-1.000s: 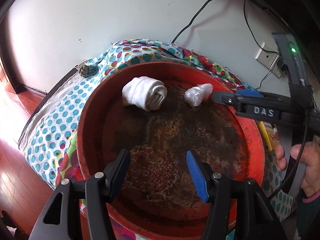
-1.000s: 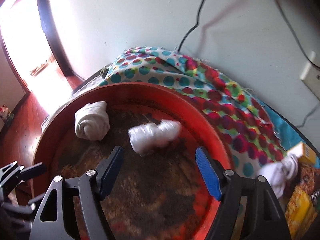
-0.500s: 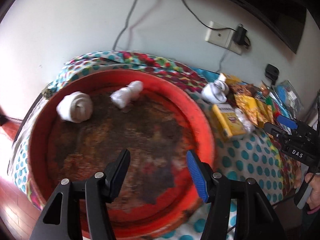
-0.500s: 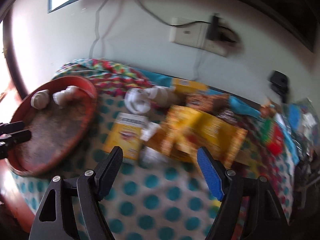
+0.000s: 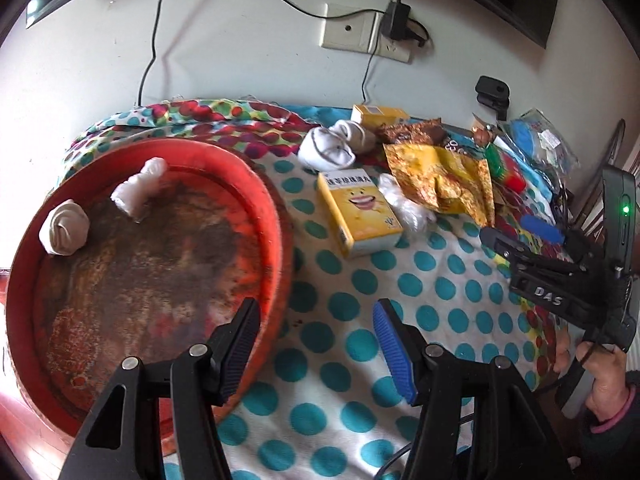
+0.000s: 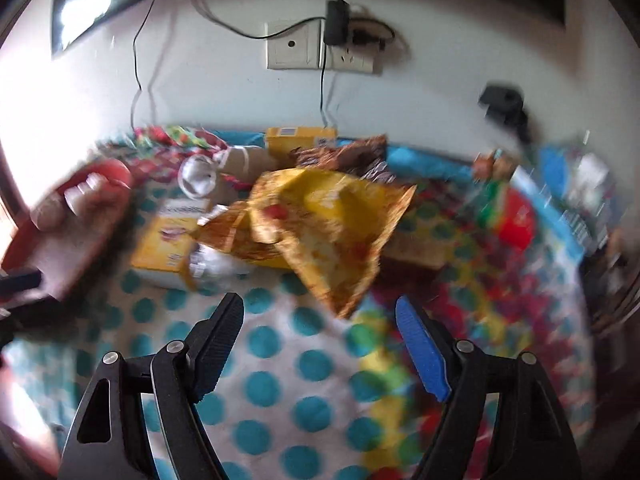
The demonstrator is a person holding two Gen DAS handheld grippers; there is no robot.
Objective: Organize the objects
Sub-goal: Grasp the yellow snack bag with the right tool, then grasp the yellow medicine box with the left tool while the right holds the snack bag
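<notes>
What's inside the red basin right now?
Two rolled white bundles, a sock roll and a crumpled white one, lie near the far wall of the red basin. Its stained bottom is otherwise bare, though the left gripper's fingers hide a near patch.

- We take this for a room in a home, not a lab or a shop.
- We see a plain white wall (image 5: 240,60) with a wall socket (image 5: 362,30), a black charger (image 5: 396,22) plugged in and loose cables hanging down.
- We see a soft dotted cloth (image 5: 400,280) spread like a bed or table cover, bunched against the wall.
- On it we see household clutter: rolled white socks (image 5: 326,152), a yellow box (image 5: 358,210), a crumpled yellow snack bag (image 5: 444,178) and a worn red basin (image 5: 276,216).
- At the lower left edge we see a strip of reddish wooden floor (image 5: 12,412).
</notes>
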